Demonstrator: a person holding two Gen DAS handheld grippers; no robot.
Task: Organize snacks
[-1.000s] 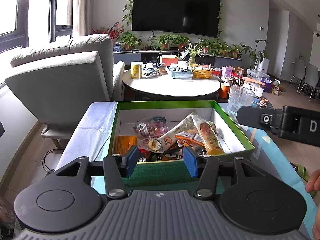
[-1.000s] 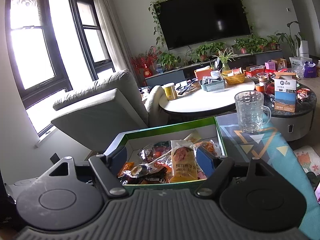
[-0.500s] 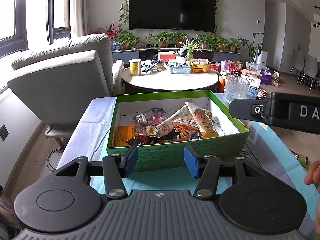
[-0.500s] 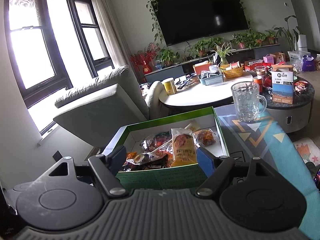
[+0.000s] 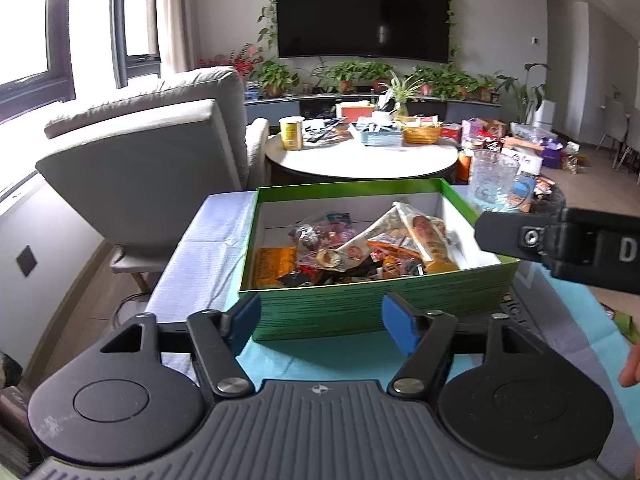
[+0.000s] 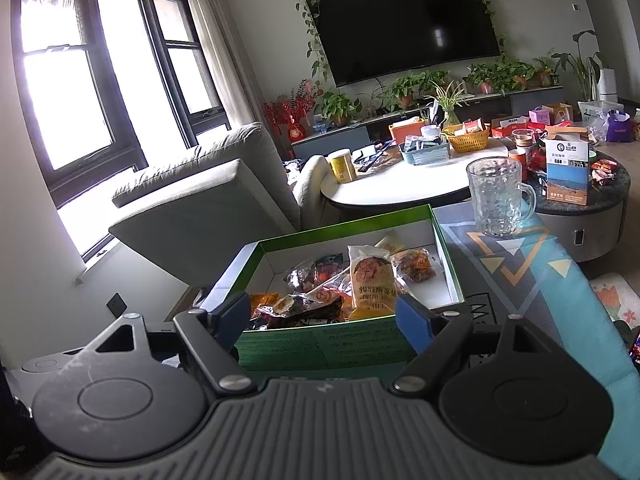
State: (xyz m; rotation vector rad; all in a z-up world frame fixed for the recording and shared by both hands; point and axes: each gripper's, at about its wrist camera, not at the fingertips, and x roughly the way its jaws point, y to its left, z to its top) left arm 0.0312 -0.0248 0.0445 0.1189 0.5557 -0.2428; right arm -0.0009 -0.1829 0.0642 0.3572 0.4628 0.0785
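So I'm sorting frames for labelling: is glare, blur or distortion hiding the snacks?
Left wrist: window blown out, green box and snack packets slightly soft, edges bent by fisheye. Right wrist: window glare is stronger, packets sharper, room darker.

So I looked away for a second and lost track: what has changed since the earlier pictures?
The left gripper has drawn back from the green box, whose near wall now lies wholly in its view, and its jaws have just been opening, with nothing between them. The right gripper backed off slightly too, jaws apart and empty as before. The snack packets and glass mug stayed put.
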